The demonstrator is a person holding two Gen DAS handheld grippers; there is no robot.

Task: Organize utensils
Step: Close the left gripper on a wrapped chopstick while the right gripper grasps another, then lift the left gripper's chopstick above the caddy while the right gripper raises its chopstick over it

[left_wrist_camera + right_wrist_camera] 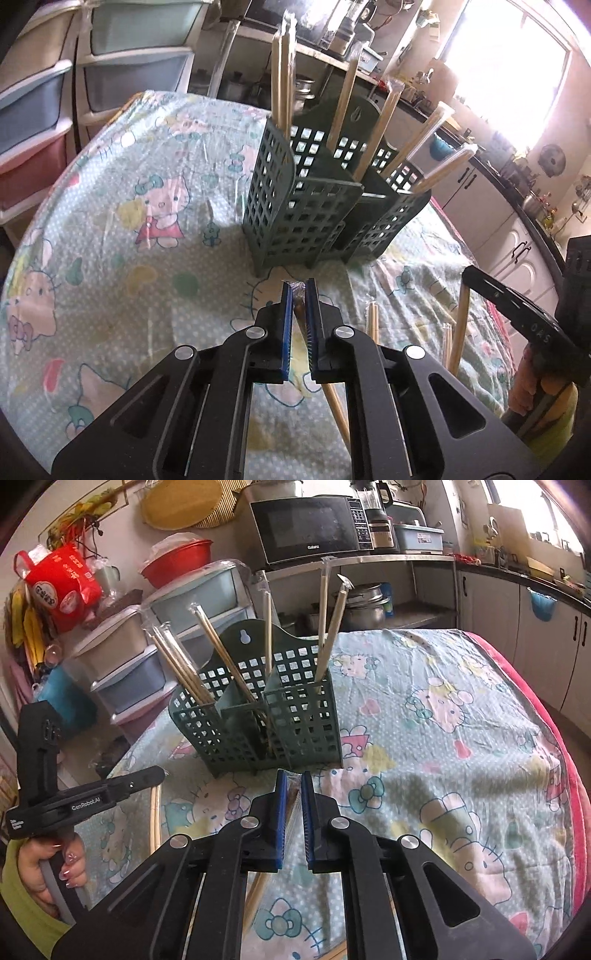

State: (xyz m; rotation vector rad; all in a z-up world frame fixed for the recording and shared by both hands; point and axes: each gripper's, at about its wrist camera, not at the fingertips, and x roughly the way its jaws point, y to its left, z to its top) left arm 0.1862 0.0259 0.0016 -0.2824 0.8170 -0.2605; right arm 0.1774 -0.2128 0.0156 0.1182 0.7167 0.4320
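A dark green slotted utensil holder point(310, 206) stands on the table with several wrapped wooden chopsticks point(284, 74) upright in its compartments. It also shows in the right wrist view point(258, 720). My left gripper point(299, 288) is shut on a wrapped chopstick pair point(334, 410), just in front of the holder. My right gripper point(291, 777) is shut on another wrapped chopstick pair point(256, 890), also just short of the holder. The right gripper shows at the right edge of the left wrist view point(517, 306), with its chopsticks point(460, 325) hanging down.
More wrapped chopsticks point(373, 321) lie on the Hello Kitty tablecloth point(129, 221) to the right of my left gripper. Plastic drawers point(133, 664) stand left of the table. A microwave point(310, 528) and kitchen counters lie behind.
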